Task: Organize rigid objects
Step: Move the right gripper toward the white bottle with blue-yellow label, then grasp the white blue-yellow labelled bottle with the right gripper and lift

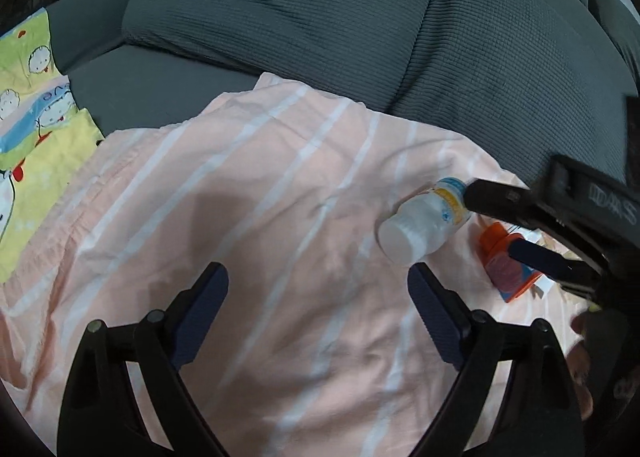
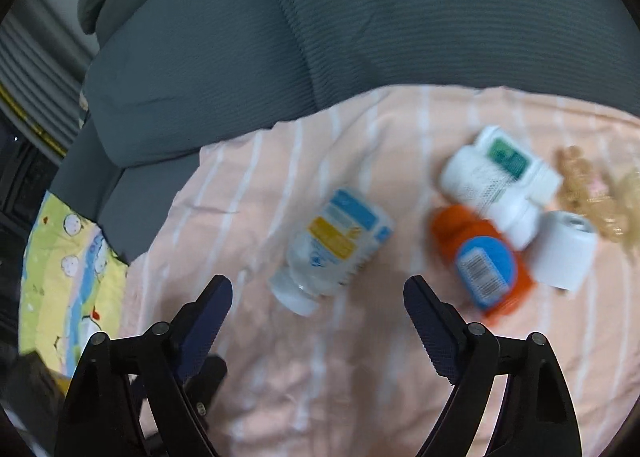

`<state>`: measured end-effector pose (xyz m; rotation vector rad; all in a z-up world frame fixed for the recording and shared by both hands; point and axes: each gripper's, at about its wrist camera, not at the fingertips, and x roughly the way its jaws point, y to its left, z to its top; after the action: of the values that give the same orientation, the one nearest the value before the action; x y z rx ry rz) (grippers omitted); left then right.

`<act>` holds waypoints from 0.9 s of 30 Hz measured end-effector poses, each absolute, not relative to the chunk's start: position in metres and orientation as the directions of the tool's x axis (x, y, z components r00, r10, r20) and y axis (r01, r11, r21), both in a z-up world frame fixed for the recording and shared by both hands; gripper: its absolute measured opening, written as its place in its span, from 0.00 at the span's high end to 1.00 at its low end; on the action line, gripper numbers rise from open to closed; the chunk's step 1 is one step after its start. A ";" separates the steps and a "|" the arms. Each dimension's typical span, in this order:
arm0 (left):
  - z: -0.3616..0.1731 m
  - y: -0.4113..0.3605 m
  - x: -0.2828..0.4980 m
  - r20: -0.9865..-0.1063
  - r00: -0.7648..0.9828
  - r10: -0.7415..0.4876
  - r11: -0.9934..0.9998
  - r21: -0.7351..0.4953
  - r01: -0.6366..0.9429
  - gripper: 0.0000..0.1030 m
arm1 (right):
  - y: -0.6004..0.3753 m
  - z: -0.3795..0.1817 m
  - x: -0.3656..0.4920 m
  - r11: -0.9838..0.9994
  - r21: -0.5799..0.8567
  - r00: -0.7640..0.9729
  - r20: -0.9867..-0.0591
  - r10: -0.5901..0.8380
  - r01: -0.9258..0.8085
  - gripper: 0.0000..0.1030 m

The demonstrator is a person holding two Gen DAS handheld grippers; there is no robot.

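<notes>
- Left wrist view: left tool (image 1: 318, 281) spread wide over the striped peach sheet (image 1: 224, 185), nothing between its pads, only bare cloth.
- Just beyond its right finger, clear bottle (image 1: 424, 223) with white cap and blue-yellow label, lying on its side on the sheet, toward the sheet's right edge.
- Right tool (image 1: 486, 221) reaching in from the right, spread wide; upper finger at the bottle's base end, lower finger over the orange bottle (image 1: 506, 263); contact with either not clear, nothing gripped.
- Grey sofa cushions (image 1: 320, 9) along the sheet's far edge; cartoon-print yellow cloth (image 1: 32, 129) past its left edge.
- Right wrist view, blurred: right tool (image 2: 318, 289) agape, clear bottle (image 2: 336, 249) ahead of the gap, cap toward the tool, not clamped.
- Further right on the sheet (image 2: 240, 217), a cluster: orange bottle (image 2: 480, 261) with a barcode label, a white bottle with a green label (image 2: 496, 181) lying across its top end, a white roll (image 2: 564, 253) just beside both.
- Golden-brown blurred thing (image 2: 592, 189) near the sheet's far right edge, kind not readable.
</notes>
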<state>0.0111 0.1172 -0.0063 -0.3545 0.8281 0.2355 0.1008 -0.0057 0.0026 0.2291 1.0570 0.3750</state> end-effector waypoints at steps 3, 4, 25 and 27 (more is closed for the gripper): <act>-0.005 0.118 0.008 -0.749 0.658 0.069 0.918 -0.210 -0.336 0.12 | 0.005 -0.006 0.114 0.917 0.356 0.401 -0.825 0.398 -0.179 0.14; -0.005 0.118 0.007 -0.750 0.658 0.068 0.918 -0.211 -0.335 0.12 | 0.007 -0.008 0.116 0.921 0.349 0.398 -0.830 0.390 -0.175 0.13; -0.003 0.132 0.005 -0.756 0.644 0.117 0.904 -0.187 -0.385 0.11 | 0.017 -0.048 0.141 0.953 0.248 0.392 -0.871 0.297 -0.171 0.45; -0.003 0.132 0.004 -0.755 0.647 0.106 0.903 -0.199 -0.381 0.11 | 0.011 -0.044 0.132 0.951 0.239 0.406 -0.863 0.300 -0.196 0.45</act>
<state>0.0037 0.1316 -0.0028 -0.3587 0.8253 0.2836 0.1320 0.0114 -0.0443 0.1057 1.1104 0.3136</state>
